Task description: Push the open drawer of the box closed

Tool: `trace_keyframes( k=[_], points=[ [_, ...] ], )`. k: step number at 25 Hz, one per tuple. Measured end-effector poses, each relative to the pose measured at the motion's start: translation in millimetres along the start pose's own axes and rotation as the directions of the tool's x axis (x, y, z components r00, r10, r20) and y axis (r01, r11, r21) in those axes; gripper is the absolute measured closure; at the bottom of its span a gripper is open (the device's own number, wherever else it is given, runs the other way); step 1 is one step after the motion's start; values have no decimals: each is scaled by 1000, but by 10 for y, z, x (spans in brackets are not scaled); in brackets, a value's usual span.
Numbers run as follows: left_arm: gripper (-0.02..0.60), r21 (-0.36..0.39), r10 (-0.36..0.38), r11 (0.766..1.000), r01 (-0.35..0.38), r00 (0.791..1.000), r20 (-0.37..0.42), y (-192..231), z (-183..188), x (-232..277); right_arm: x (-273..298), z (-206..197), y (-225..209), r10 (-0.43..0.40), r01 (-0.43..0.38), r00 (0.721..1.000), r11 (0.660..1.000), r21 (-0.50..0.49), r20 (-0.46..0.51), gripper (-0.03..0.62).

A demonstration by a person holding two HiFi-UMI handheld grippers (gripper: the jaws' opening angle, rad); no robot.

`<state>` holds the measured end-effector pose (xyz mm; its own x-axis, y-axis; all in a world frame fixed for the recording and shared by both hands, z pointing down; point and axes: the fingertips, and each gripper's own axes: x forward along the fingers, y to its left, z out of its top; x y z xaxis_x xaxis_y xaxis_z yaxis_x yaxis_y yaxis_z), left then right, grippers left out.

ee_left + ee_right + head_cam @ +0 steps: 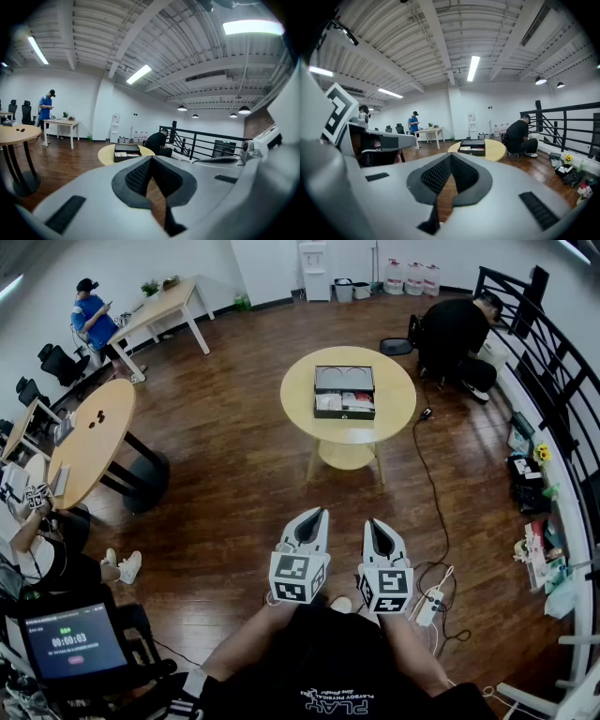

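Tools, two: left tool [317,515] and right tool [373,524], held side by side and apart over the wood floor [234,456], both pointing at the round worktop [394,395] and well short of it. Left tool [151,159]: jaws clenched, tips meeting, nothing between them. Right tool [451,156]: the same, clenched and empty.

Round worktop, yellow, standing on the wood floor ahead of both tools.

Box [344,379], dark, one item, at the middle of the worktop, clear of every edge.

Drawer [343,402], pulled out of the box toward the worktop's near edge, with pale contents showing from above.
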<state>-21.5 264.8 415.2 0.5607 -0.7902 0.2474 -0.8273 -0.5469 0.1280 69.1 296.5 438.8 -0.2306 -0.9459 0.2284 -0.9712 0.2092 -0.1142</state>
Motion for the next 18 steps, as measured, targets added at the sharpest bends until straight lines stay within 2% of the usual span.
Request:
trace_keyframes(
  k=[7, 11, 18],
  points=[
    [584, 29, 4, 1000, -5, 1000, 9, 63, 69, 78, 106, 19, -25, -1, 1, 1000, 1000, -6, 1, 589],
    [584, 28, 7, 1000, -8, 1000, 3, 288, 154, 441, 551, 119, -153, 2, -2, 1000, 1000, -9, -7, 589],
    [584, 10, 22, 1000, -22, 1000, -16, 777, 331, 920, 1289, 192, -126, 29, -30, 998, 999, -14, -52, 589]
  ],
)
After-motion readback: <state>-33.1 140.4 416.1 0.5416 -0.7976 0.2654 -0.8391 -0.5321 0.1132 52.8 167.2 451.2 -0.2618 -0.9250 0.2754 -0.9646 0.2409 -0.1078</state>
